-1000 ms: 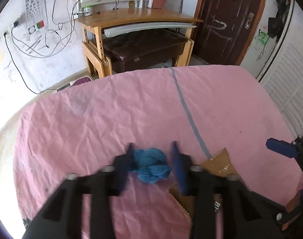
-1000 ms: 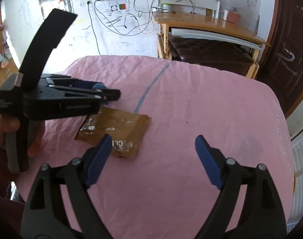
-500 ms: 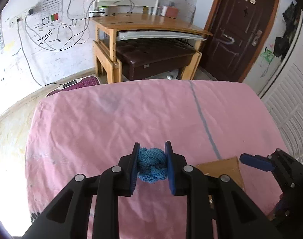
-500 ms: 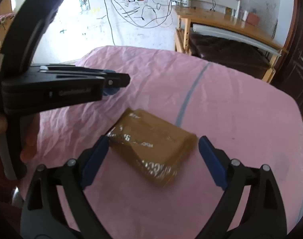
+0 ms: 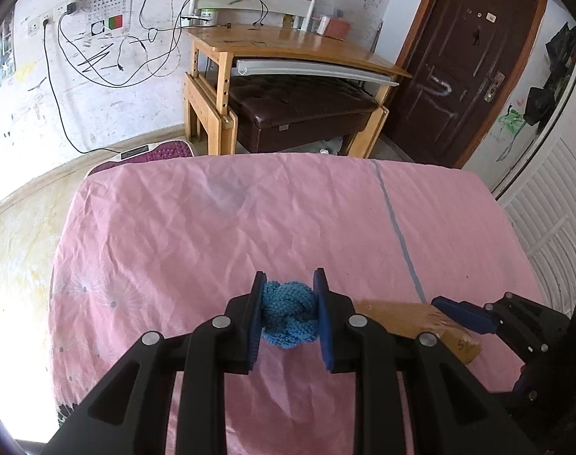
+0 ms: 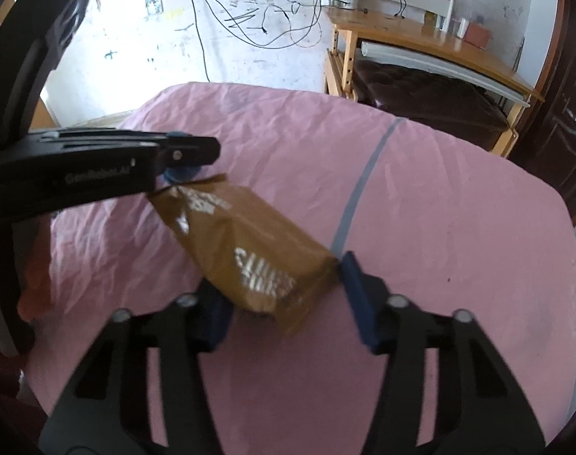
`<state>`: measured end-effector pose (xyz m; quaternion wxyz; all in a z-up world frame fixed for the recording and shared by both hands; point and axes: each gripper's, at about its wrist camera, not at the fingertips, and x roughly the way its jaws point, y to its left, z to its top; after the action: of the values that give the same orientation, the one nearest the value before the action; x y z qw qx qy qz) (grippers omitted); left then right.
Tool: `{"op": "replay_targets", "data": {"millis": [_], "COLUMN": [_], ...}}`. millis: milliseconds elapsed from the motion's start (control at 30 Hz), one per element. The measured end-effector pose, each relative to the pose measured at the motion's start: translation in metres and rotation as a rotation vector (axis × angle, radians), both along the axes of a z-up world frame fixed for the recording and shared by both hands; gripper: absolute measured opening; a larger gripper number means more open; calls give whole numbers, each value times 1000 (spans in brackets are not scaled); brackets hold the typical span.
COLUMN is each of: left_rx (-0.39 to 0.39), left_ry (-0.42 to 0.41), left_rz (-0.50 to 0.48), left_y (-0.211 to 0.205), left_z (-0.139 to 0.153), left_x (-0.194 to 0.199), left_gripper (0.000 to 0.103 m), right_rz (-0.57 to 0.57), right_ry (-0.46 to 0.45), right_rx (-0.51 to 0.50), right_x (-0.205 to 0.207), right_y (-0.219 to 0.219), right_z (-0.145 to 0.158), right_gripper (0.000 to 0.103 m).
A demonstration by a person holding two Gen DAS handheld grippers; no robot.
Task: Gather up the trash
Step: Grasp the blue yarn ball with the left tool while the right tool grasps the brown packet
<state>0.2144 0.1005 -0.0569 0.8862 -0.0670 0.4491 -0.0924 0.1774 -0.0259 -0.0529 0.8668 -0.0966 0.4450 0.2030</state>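
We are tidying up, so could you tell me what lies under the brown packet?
Under the brown packet only the pink sheet shows, around its edges. The right gripper straddles its near end. Whatever sits directly beneath the packet is covered.

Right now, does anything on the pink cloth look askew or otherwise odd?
The brown plastic packet sits tilted between the right tool's fingers, one corner near the left tool, which is shut on a blue knitted ball. Nothing spilled.
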Motion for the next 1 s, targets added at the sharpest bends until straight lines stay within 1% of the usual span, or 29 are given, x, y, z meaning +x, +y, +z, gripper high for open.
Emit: {"op": "replay_targets", "data": {"millis": [100, 233, 300, 400, 533, 567, 600, 667, 767, 900, 1000], "left_rx": [6, 18, 21, 21, 20, 19, 20, 23, 24, 15, 20], "left_ry": [-3, -4, 0, 12, 23, 25, 27, 31, 30, 32, 29], "left_rz": [6, 2, -3, -10, -14, -16, -17, -21, -22, -21, -25], "left_y": [0, -2, -7, -5, -5, -5, -5, -6, -7, -5, -4], "left_z": [0, 0, 0, -3, -7, -8, -8, -9, -9, -10, -11], "left_x": [0, 0, -1, 2, 4, 4, 4, 6, 8, 8, 7], "left_gripper": [20, 20, 20, 20, 20, 20, 20, 20, 20, 20, 20], "right_rz": [3, 34, 68, 92, 99, 104, 109, 122, 146, 169, 184], "right_ry": [-4, -7, -31, -52, -55, -59, -64, -79, -99, -83, -106], "right_rx": [0, 2, -18, -17, 4, 5, 6, 6, -6, 12, 1], "right_x": [-1, -6, -11, -15, -14, -15, -16, -19, -23, -24, -28], "right_y": [-3, -2, 4, 9, 11, 13, 14, 16, 22, 28, 32], "right_z": [1, 3, 6, 11, 14, 16, 17, 20, 23, 26, 28], "right_gripper": [29, 28, 29, 36, 37, 45, 55, 65, 66, 66, 66]}}
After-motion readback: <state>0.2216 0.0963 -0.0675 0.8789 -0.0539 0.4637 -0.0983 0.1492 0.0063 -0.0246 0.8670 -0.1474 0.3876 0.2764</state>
